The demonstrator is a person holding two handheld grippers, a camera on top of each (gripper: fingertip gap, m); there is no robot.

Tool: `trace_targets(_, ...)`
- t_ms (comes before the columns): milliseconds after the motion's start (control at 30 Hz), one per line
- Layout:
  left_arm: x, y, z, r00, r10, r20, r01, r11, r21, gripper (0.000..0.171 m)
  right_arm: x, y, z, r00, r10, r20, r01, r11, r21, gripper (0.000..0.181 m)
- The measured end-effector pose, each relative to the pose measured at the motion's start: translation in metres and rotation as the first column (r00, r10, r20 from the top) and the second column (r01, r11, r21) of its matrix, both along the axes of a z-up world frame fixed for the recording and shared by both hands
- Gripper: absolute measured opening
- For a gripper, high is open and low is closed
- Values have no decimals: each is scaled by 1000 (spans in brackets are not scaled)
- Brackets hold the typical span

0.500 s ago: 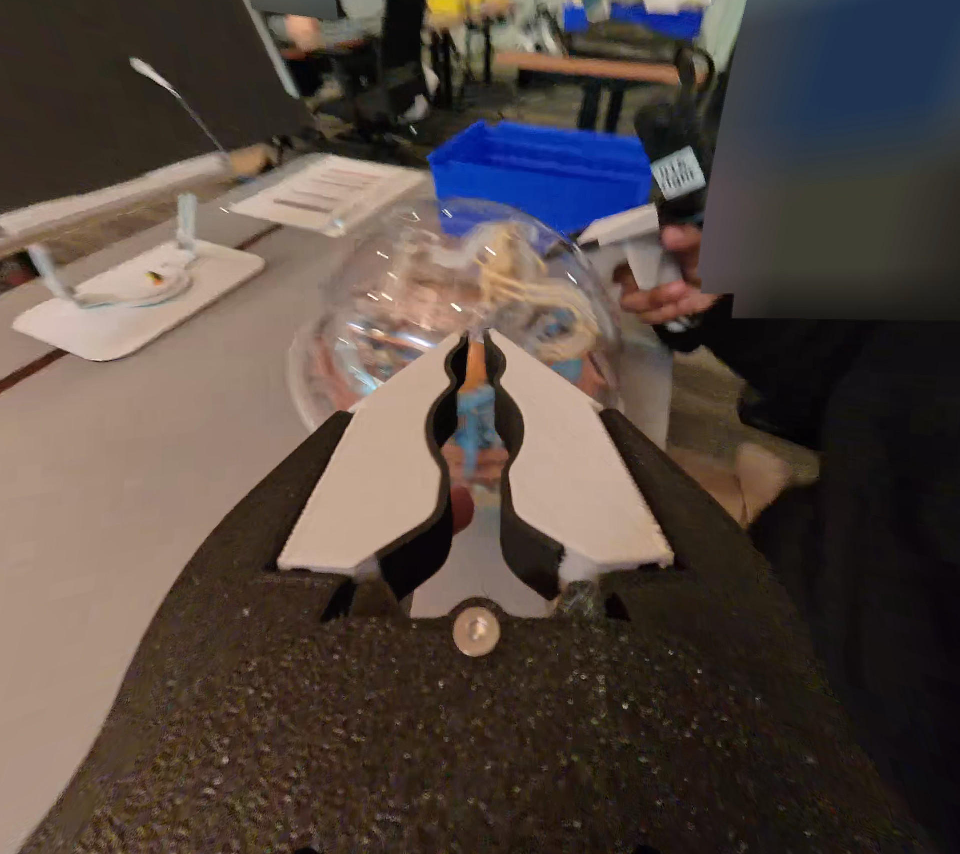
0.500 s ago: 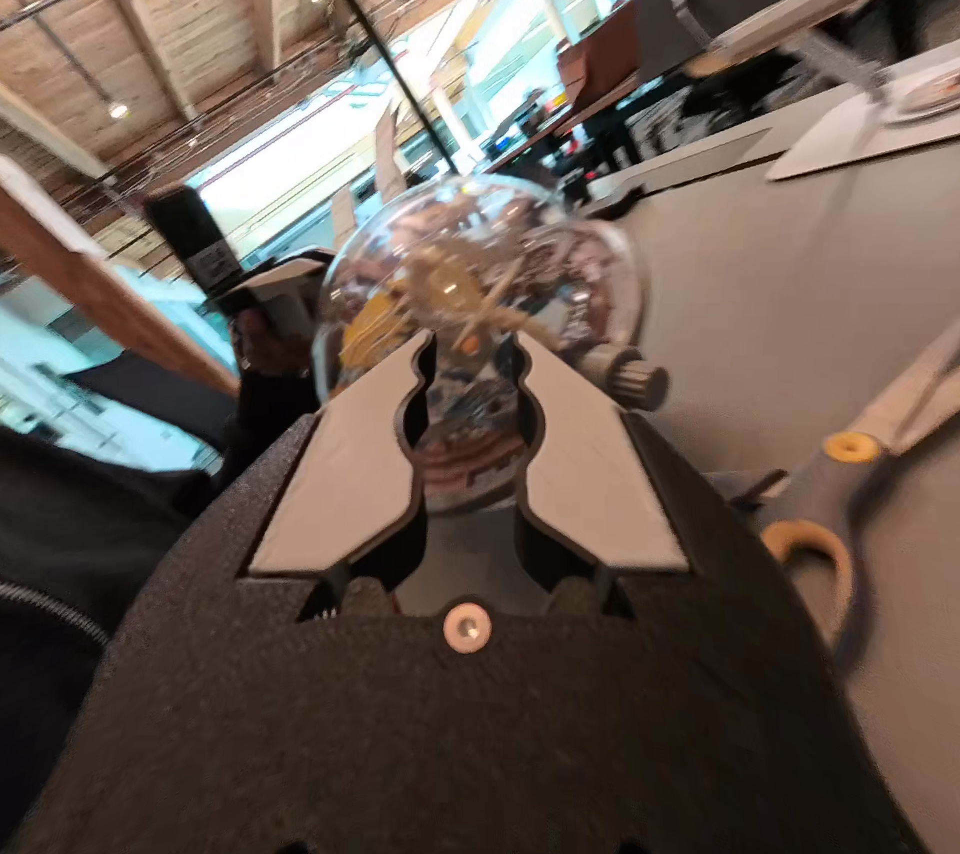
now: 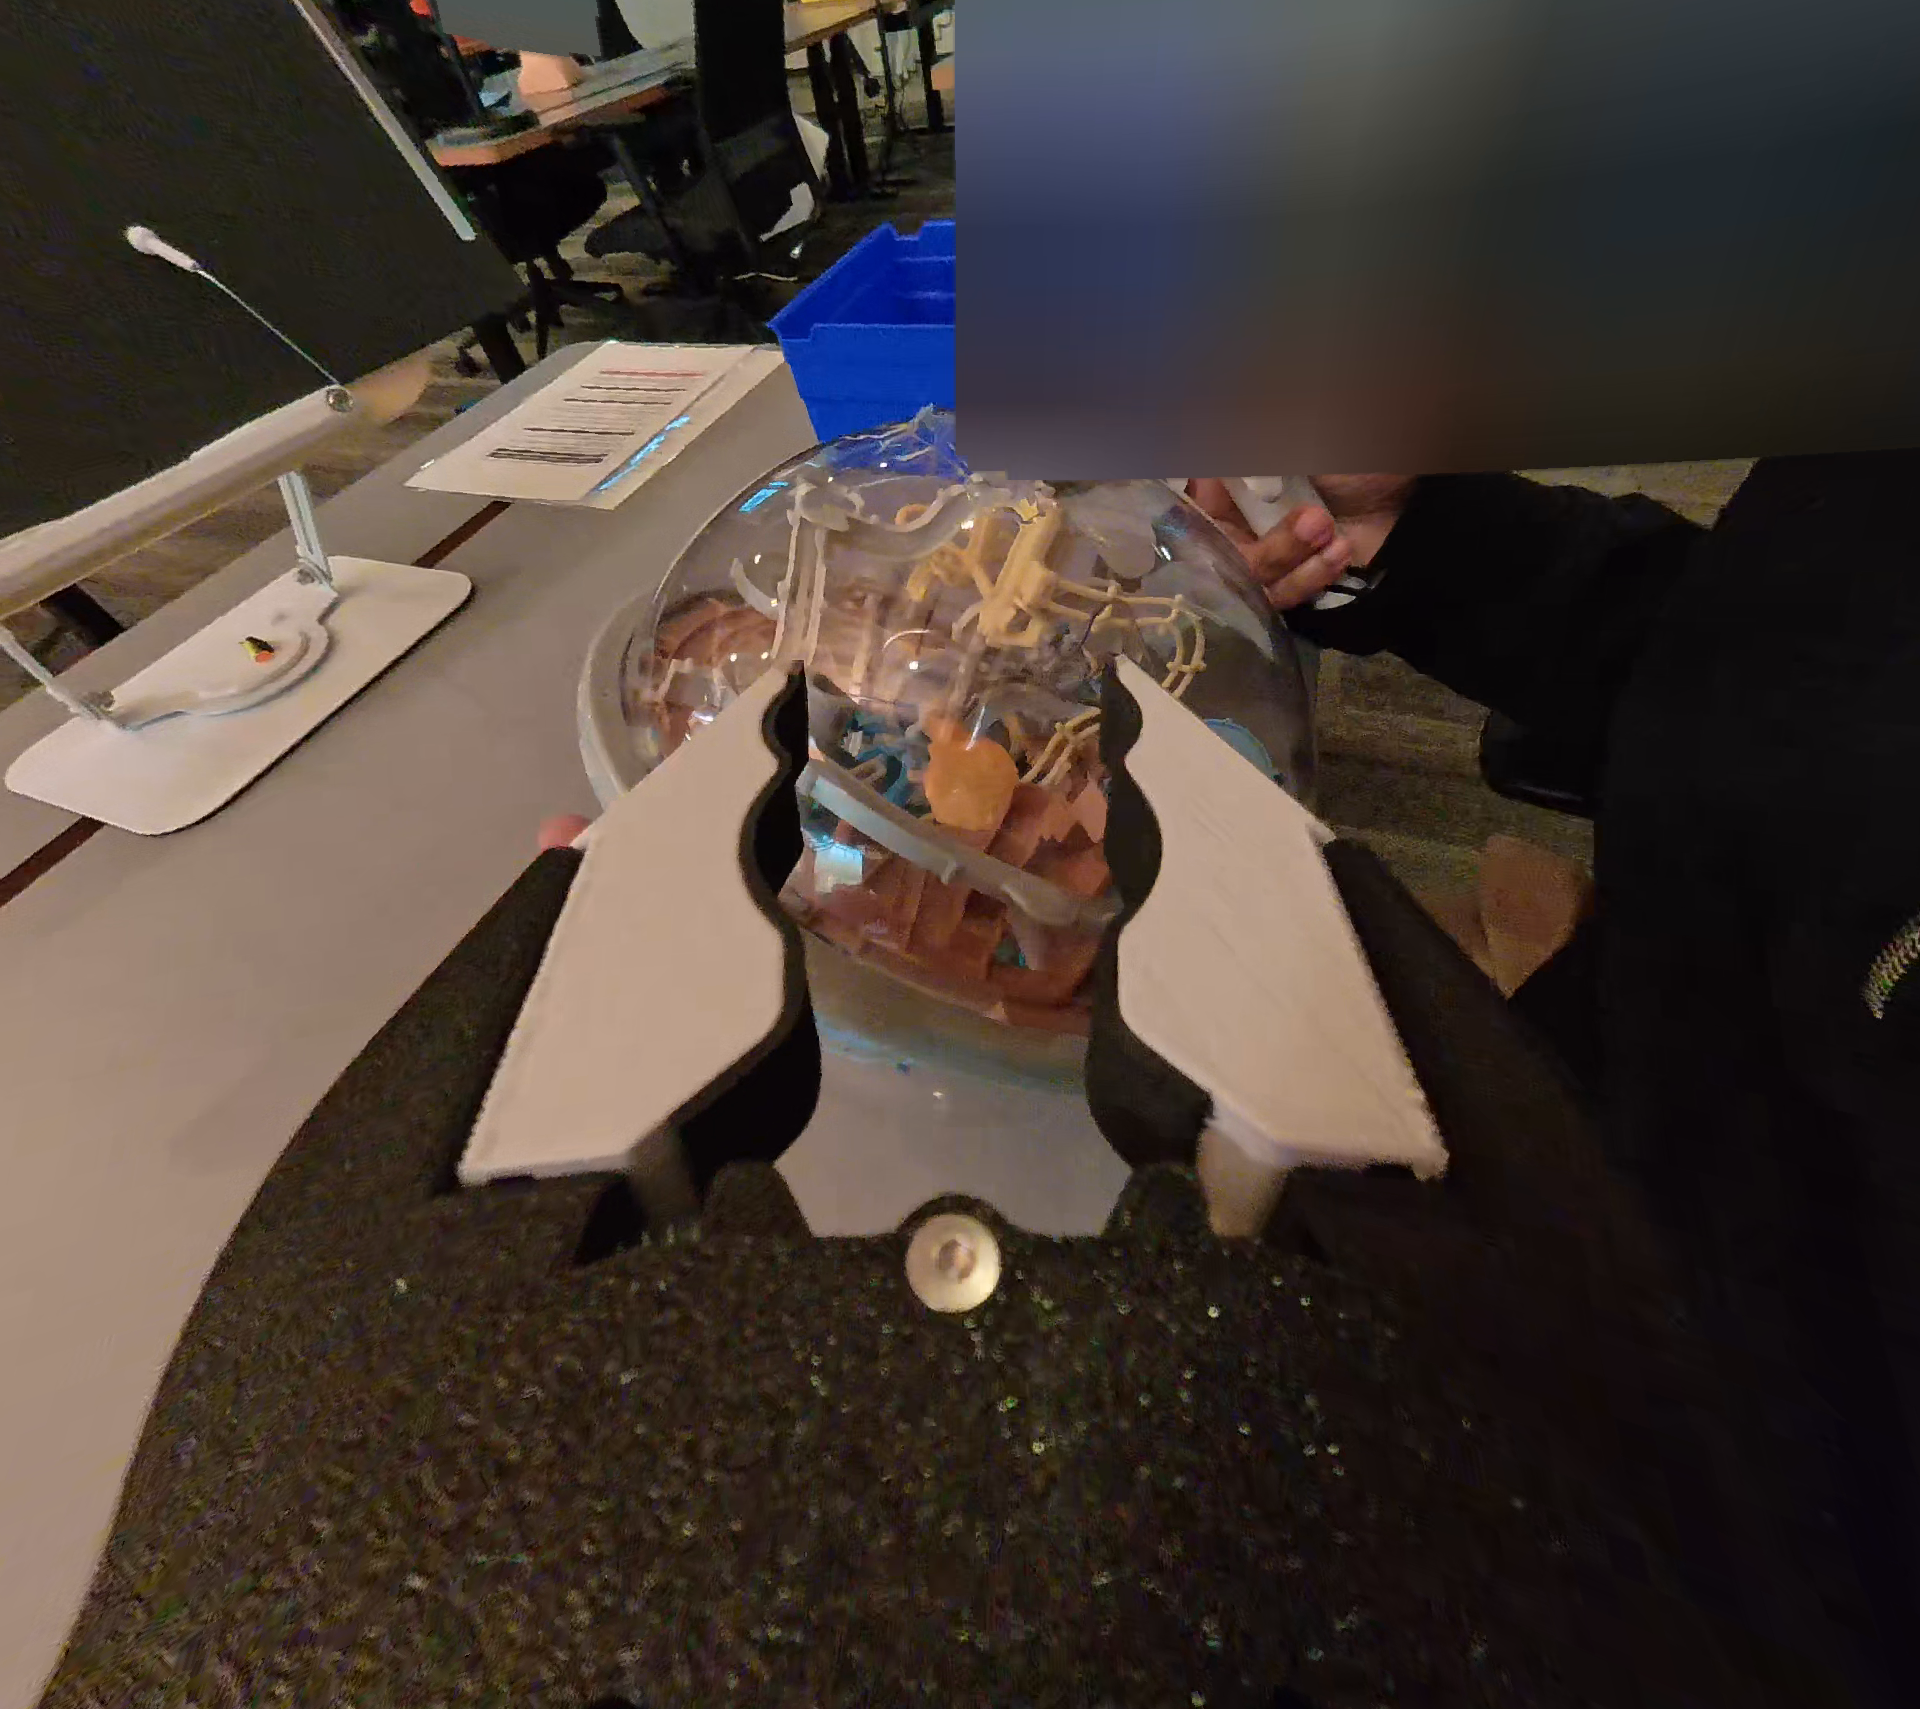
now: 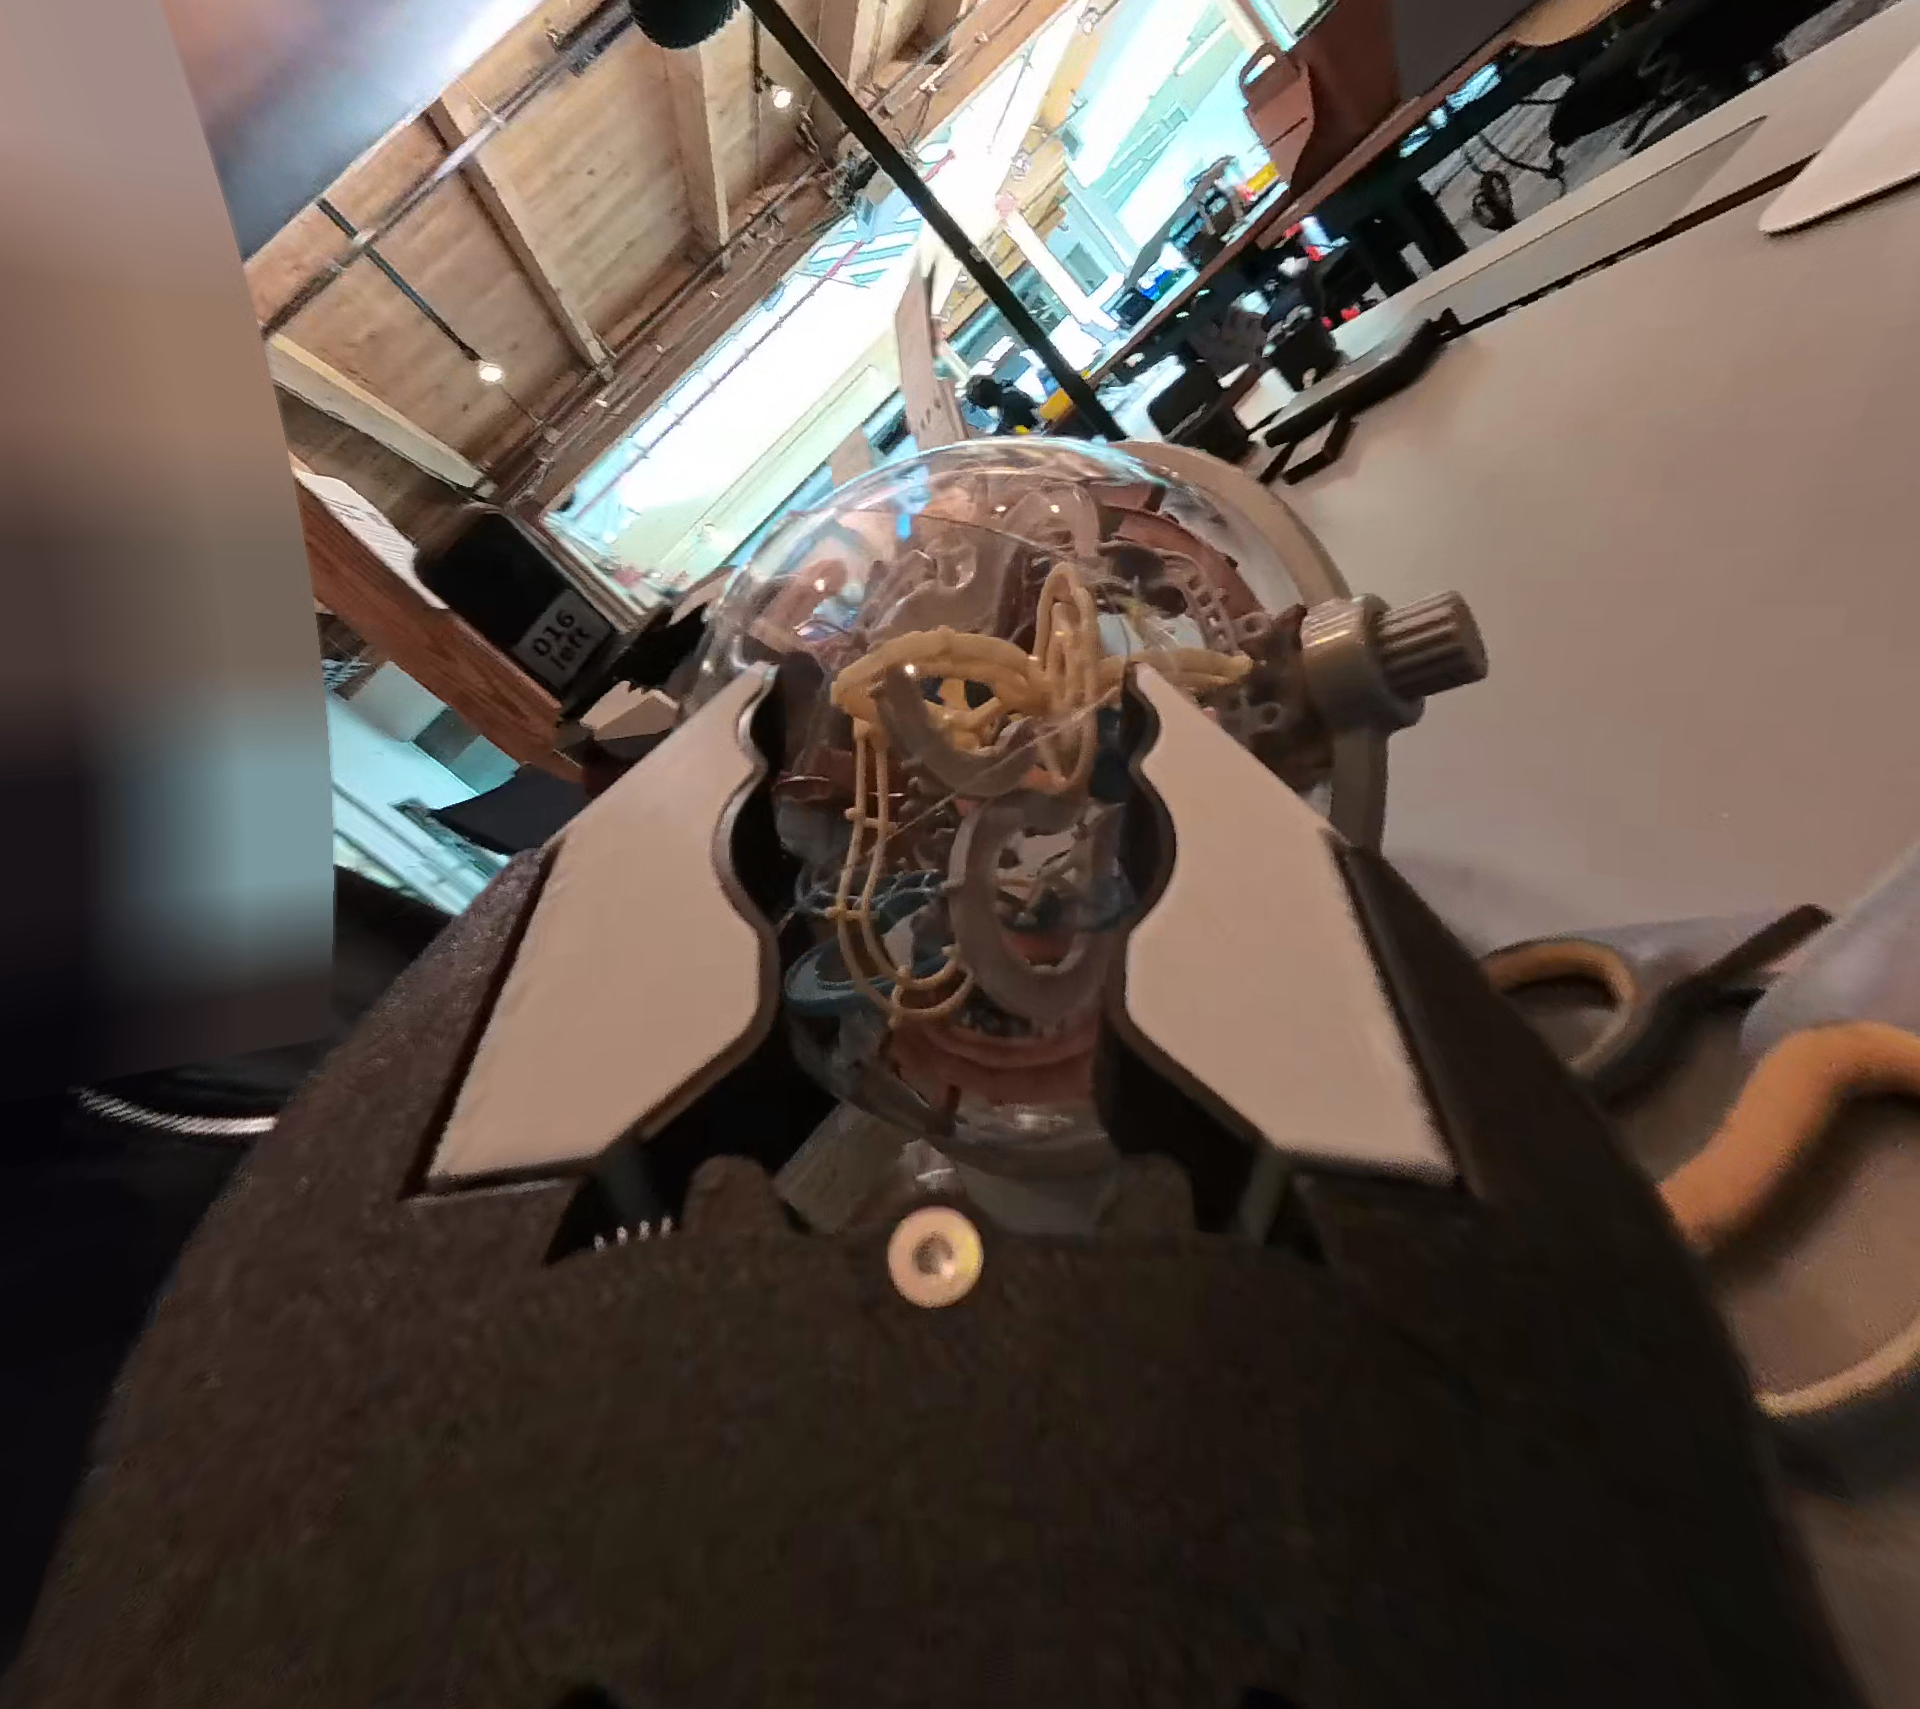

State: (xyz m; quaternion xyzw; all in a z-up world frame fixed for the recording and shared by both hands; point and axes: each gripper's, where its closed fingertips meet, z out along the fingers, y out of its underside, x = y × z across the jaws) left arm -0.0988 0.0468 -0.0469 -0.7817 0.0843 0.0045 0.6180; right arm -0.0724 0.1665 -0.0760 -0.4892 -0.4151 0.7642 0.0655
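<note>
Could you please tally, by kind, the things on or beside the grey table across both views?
Clear maze sphere: 1
Blue bin: 1
Printed sheet: 1
White stand: 1
Scissors: 1
Total: 5

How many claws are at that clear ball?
2: the left claw on one side of the ball, the right claw on the opposite side, both open.
</note>
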Motion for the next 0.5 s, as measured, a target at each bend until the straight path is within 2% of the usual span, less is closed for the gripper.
trace_targets(100, -1, 6, 1, 1000, 21, 8, -21, 1000, 16, 54, -5, 0, -2, 997, -81, -3, 80, 988, 130, 63)
trace_targets(133, -1, 6, 0, 1000, 21, 3, -21, 1000, 14, 54, 0, -3, 4, 998, -56, -33, 60, 989, 134, 52)
trace_targets(200, 1, 6, -2, 1000, 8, -1, -8, 1000, 10, 54, 12, -7, 25, 995, 10, -102, -8, 1000, 26, 52)
trace_targets(233, 0, 7, -3, 1000, 8, 2, -8, 1000, 8, 54, 12, -8, 26, 996, 25, -81, -25, 1000, -3, 51)
trace_targets(300, 0, 7, -4, 1000, 10, -3, -10, 1000, 1, 54, 10, -7, 22, 997, -8, -72, 11, 999, 43, 40)
trace_targets(433, -1, -1, -5, 999, 15, -50, -17, 999, -43, 58, 16, -14, 23, 996, 34, -81, -27, 997, 77, 39)
trace_targets(500, -7, -4, 3, 996, 53, -74, -54, 998, -18, 58, 17, -19, 24, 995, 24, -93, -14, 994, 110, 38)
